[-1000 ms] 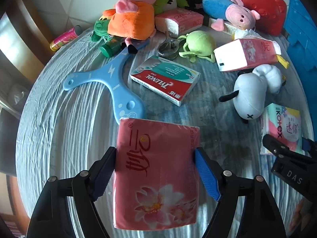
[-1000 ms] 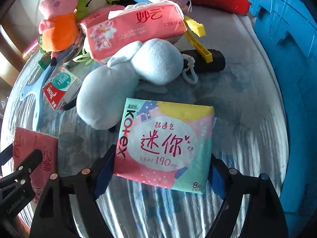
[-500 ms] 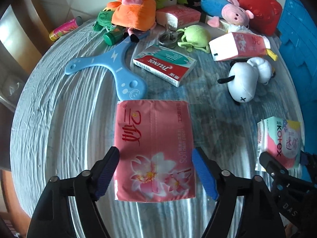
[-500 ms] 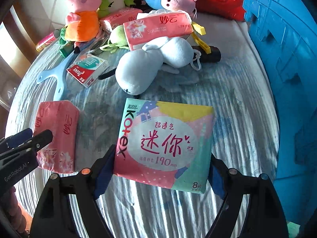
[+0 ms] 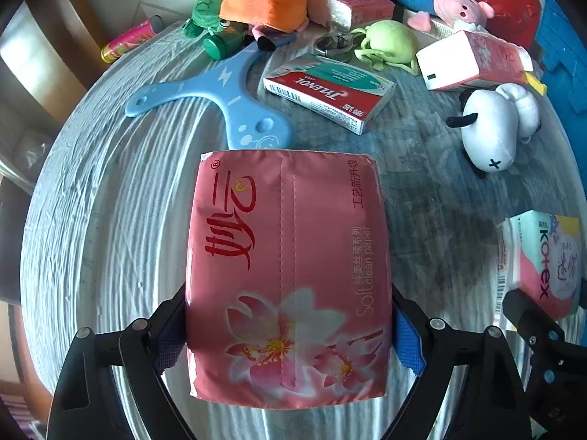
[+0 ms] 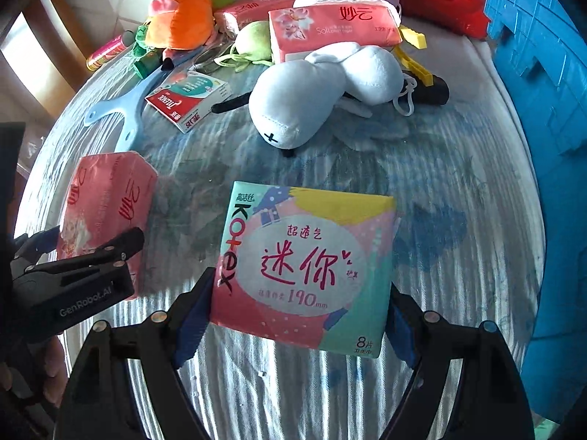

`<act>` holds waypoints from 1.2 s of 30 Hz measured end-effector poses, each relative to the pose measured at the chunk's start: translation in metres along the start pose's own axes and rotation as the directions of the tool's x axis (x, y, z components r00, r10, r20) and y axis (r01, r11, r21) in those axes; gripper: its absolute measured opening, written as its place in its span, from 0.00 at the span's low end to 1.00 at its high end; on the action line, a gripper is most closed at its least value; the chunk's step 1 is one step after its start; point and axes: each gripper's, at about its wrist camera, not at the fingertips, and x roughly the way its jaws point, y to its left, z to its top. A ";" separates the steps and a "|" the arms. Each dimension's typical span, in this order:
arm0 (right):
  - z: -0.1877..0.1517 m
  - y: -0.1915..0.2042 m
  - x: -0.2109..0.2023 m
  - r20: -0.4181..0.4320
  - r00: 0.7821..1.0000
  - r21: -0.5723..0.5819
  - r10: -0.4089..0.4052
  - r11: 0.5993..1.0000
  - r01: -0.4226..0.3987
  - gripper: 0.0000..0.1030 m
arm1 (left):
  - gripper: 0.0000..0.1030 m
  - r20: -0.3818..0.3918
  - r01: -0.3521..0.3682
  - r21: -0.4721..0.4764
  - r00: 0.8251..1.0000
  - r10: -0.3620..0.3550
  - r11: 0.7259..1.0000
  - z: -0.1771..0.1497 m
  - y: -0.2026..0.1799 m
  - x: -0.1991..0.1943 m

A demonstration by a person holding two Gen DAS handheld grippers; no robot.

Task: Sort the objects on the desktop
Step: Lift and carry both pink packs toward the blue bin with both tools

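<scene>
My left gripper [image 5: 290,333] jaws just opened, pink tissue pack [image 5: 286,275] released flat on near cloth; I'd lift straight up. Right gripper [image 6: 293,322] clamps Kotex pack [image 6: 304,264], near centre

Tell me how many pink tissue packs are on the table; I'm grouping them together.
3: one tissue pack between the left gripper's jaws, one behind the white plush, one at the back beside the orange-dressed pig. More may be hidden.

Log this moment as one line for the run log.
left gripper: jaws just opened, tissue pack between, on table | right gripper: shut on Kotex pack
</scene>
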 end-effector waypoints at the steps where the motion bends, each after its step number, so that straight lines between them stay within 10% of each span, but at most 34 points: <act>1: 0.001 0.002 -0.001 0.005 1.000 -0.002 -0.001 1.000 0.001 0.79 | 0.88 0.011 0.004 -0.005 1.000 -0.004 1.000 0.000 0.003 -0.006; 8: 0.016 0.021 -0.041 0.110 0.994 -0.021 -0.008 1.000 0.010 0.79 | 0.88 0.187 0.017 0.008 0.982 -0.018 1.000 0.011 0.020 -0.077; 14: 0.032 0.035 -0.115 0.298 0.953 -0.017 -0.055 0.998 0.063 0.79 | 0.88 0.366 0.056 0.035 0.928 -0.065 0.998 0.028 0.034 -0.143; 28: 0.027 -0.028 -0.323 0.652 0.703 0.172 -0.284 0.958 0.228 0.79 | 0.88 0.608 0.211 0.217 0.735 -0.301 0.953 0.054 -0.059 -0.309; 36: -0.008 -0.160 -0.443 0.718 0.585 0.219 -0.377 0.920 0.325 0.79 | 0.89 0.604 0.256 0.286 0.700 -0.381 0.923 0.058 -0.210 -0.411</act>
